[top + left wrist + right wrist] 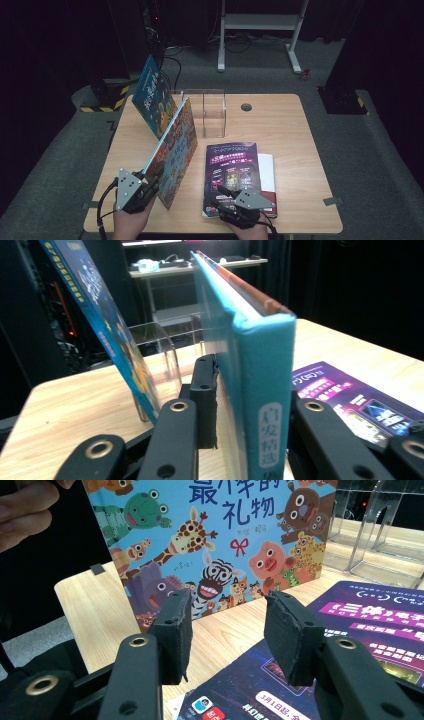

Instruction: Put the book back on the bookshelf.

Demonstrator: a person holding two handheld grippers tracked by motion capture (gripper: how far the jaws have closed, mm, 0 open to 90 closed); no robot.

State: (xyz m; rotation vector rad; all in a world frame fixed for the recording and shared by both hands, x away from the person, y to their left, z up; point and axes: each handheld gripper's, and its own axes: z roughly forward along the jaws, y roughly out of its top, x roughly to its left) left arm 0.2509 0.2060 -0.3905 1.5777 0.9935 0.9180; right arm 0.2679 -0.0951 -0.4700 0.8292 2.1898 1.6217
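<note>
Left claw (150,181) clamps picture book (175,150) upright.

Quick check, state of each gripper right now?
Left gripper: closed on the animal picture book, held upright.
Right gripper: open, empty, over the purple magazine.

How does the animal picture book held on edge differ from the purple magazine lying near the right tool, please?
The teal-spined animal picture book stands on edge, tilted, clamped in the left tool; the purple magazine lies flat on the wooden table, under the open right tool. The book's cover shows bright cartoon animals; the magazine's is dark purple with pink text. Both are printed in Chinese.
</note>
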